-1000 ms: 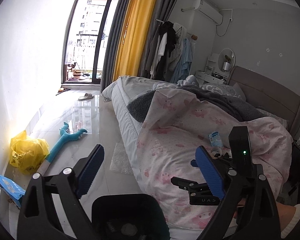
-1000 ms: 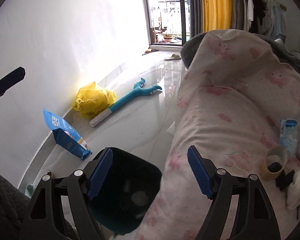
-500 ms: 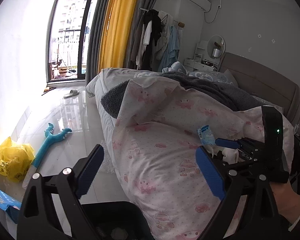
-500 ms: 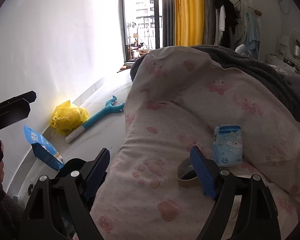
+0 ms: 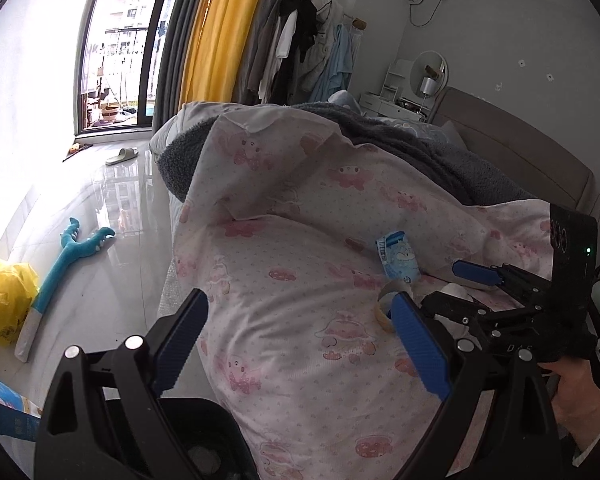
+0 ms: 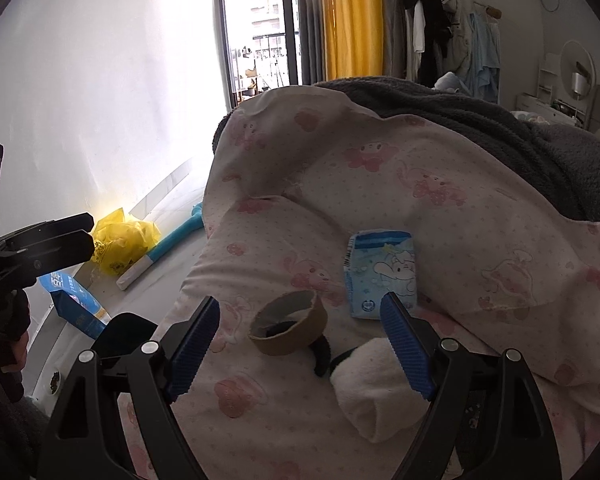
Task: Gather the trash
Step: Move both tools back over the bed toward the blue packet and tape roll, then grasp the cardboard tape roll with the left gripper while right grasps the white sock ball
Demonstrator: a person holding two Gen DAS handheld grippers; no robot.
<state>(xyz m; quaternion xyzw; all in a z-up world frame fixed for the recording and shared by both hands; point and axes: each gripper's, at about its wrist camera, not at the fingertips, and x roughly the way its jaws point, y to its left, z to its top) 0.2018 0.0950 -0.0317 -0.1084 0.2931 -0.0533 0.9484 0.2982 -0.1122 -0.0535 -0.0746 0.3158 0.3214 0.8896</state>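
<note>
A brown cardboard tape ring [image 6: 288, 326] lies on the pink quilt, just ahead of my open, empty right gripper [image 6: 300, 348]. A light blue tissue packet [image 6: 382, 276] lies beyond it, and a white sock [image 6: 366, 390] with a black bit beside it sits by my right finger. The ring [image 5: 384, 308] and the packet [image 5: 398, 258] also show in the left wrist view. My left gripper [image 5: 300, 344] is open and empty over the quilt's edge. A black bin [image 5: 204, 444] stands below it on the floor.
On the floor by the wall lie a yellow plastic bag [image 6: 122, 242], a blue snack bag [image 6: 74, 300] and a teal toy grabber [image 5: 64, 268]. The bed carries the pink quilt [image 6: 440, 208] and a dark grey blanket [image 6: 520, 136]. A slipper [image 5: 122, 155] lies near the balcony door.
Both grippers have swung right and up from the floor and bin toward the bed. The right gripper has closed in on the tape ring, packet and sock. Both stay open.
</note>
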